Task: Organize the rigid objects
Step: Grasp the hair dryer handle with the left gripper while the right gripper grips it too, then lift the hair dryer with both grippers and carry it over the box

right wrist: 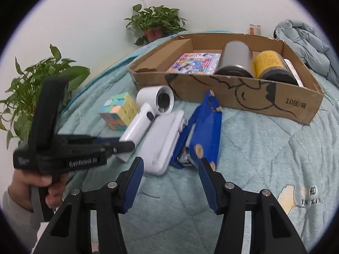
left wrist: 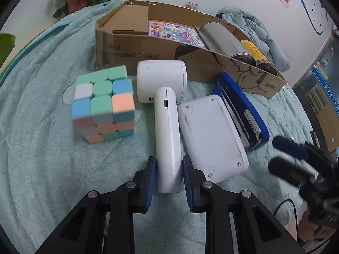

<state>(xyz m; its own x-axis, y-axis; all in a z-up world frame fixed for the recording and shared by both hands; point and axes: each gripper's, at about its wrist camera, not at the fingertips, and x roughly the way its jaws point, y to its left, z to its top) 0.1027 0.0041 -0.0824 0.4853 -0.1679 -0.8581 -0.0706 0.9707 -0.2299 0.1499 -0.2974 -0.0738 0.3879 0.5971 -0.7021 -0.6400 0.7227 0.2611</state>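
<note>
A teal quilted bed (right wrist: 264,148) fills the room's foreground. Behind it stands a plain white wall (right wrist: 84,21), with two potted plants (right wrist: 155,24) at the bed's far edge and a pale puffer jacket (right wrist: 305,44) on its far right corner.

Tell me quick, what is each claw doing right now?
Left claw: closed on the handle of the white handheld fan.
Right claw: open, holding nothing, above the quilt.
</note>
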